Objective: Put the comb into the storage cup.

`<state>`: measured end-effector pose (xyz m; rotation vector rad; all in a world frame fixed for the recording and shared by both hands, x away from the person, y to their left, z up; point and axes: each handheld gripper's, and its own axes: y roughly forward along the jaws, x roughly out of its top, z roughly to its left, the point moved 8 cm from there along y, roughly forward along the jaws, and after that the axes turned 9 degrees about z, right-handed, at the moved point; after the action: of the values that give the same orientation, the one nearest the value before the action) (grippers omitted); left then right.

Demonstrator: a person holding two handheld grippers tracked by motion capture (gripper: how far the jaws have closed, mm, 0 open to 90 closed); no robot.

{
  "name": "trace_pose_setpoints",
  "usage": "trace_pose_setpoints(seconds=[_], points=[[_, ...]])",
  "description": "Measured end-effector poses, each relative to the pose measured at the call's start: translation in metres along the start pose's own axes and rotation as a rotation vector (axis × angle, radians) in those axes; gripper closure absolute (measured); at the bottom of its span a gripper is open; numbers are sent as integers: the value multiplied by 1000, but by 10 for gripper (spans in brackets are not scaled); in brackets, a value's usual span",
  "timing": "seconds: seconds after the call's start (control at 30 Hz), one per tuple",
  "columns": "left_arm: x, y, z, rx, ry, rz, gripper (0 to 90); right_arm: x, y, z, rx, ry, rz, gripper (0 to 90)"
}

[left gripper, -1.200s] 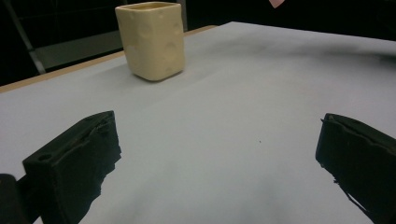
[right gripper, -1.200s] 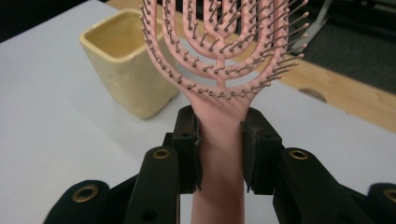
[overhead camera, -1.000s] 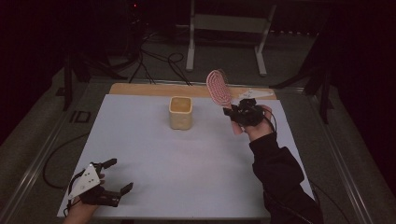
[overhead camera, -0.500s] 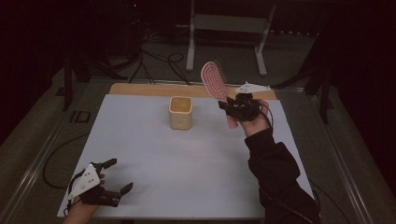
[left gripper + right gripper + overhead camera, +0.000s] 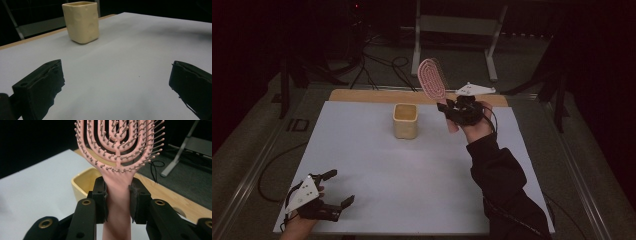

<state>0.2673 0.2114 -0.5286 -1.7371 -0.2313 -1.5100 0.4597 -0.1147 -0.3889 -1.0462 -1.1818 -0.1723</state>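
A pink hairbrush [image 5: 432, 80] [image 5: 117, 150] is held up in the air, head upward and leaning left, bristles toward the person. My right gripper [image 5: 451, 108] [image 5: 117, 200] is shut on its handle just below the head, to the right of a cream square cup [image 5: 405, 120] [image 5: 83, 181] that stands upright near the table's far middle. My left gripper [image 5: 338, 189] [image 5: 115, 85] rests open near the table's front left corner, nothing between its jaws. The cream cup [image 5: 81, 21] stands well beyond them in the left gripper view.
A white sheet [image 5: 412, 175] covers the table, with a wooden strip [image 5: 362, 96] bare along the far edge. A metal stand [image 5: 452, 30] and cables [image 5: 382, 65] lie on the dark floor behind. A rail [image 5: 257, 165] runs along the left side.
My right gripper has risen and moved left toward the cup with the hairbrush in it. The left gripper has stayed put.
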Motion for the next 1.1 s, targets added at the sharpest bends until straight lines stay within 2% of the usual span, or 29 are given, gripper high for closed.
trace_pose_setpoints(seconds=[0.37,0.5,0.6,0.77,1.0,1.1], points=[[0,0,1,-1,-9,-6,0,14,7,7,17,-15,-26,700],[0,0,1,-2,-8,-6,0,21,11,12,41,-28,-39,700],[1,-1,0,-1,-8,-8,0,25,13,15,60,-18,-43,700],[0,0,1,-2,-6,-6,0,31,19,19,45,-41,-41,700],[0,0,1,-7,-7,-9,0,39,28,25,76,-48,-62,699],[0,-1,1,-8,-10,-10,0,43,32,28,75,-66,-71,699]])
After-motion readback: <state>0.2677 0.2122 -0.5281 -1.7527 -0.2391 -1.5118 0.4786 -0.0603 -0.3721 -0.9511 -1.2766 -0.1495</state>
